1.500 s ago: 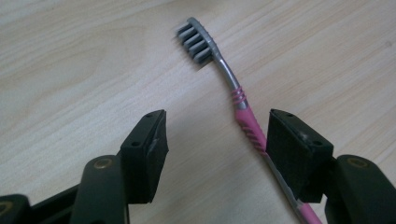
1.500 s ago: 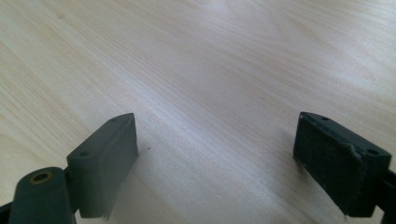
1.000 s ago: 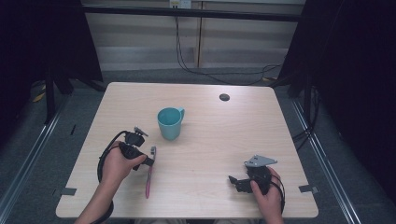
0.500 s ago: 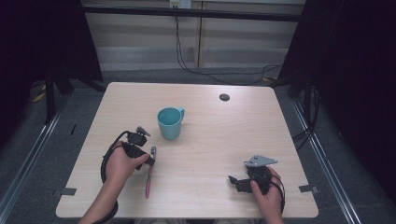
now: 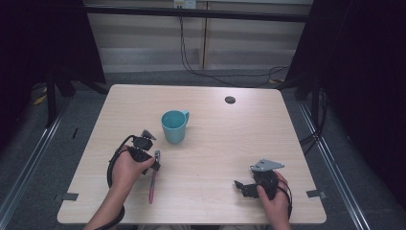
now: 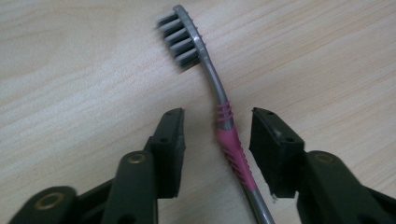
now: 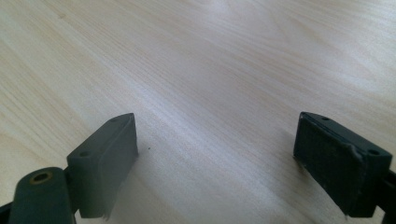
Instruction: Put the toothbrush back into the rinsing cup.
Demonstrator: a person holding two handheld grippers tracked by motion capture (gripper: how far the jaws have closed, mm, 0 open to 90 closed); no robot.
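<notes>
**Toothbrush Bracketed by Left Claw on Wooden Table**

A pink and grey toothbrush is seen lying flat on the light wooden table, just in front of and slightly left of the teal mug, which stands upright near the table's middle. The left claw is lowered over the toothbrush, its two black jaws set on either side of the handle where the grey neck meets the pink grip. The jaws have just been closing, yet a gap is visible on each side of the handle and the pads are not pressed against it. The bristled head is pointed away from the claw, toward the mug, while the handle's tail is run back beneath the person's left hand.

To the right of the mug and nearer the table's front edge, well apart from the toothbrush, the right claw is held low over bare wood, its jaws spread wide with nothing between them. A small dark disc is seen beyond the mug, near the table's far edge.
</notes>
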